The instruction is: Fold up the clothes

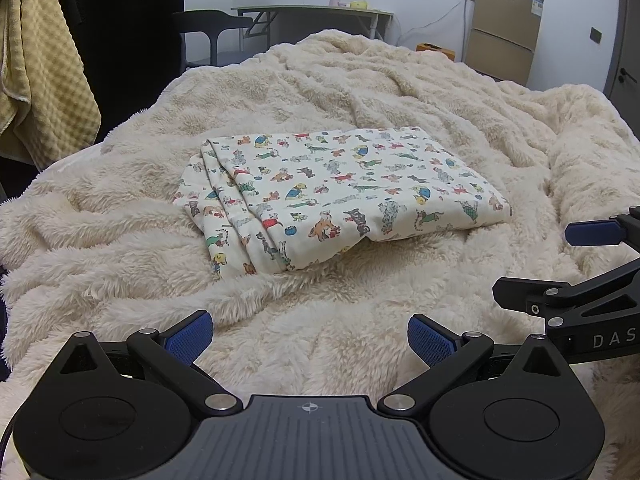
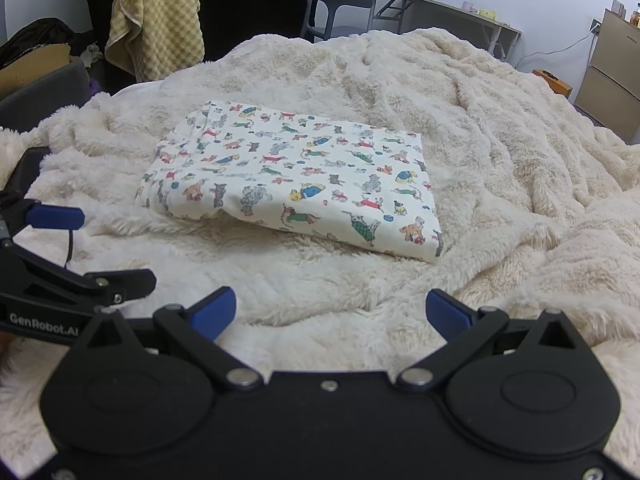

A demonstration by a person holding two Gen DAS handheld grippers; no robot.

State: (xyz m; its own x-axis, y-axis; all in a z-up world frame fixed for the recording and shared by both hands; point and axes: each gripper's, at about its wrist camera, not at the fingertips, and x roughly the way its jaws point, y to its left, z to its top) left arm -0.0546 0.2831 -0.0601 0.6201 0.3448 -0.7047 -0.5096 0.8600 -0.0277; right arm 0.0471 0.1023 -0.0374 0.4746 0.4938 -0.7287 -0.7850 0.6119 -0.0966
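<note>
Left wrist: folded garment (image 1: 340, 196) beyond gripper (image 1: 310, 338).

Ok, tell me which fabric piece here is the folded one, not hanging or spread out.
The dog-print garment, lying as a neat rectangle on the cream fleece blanket. The blanket is spread, rumpled, beneath it; the yellow waffle towel hangs off to the left.

A folded garment (image 2: 296, 176) printed with little dogs lies on the fluffy cream blanket (image 2: 500, 128). The right gripper (image 2: 330, 314) hangs near it, fingers spread apart and empty, the left gripper (image 2: 72, 240) alongside.
</note>
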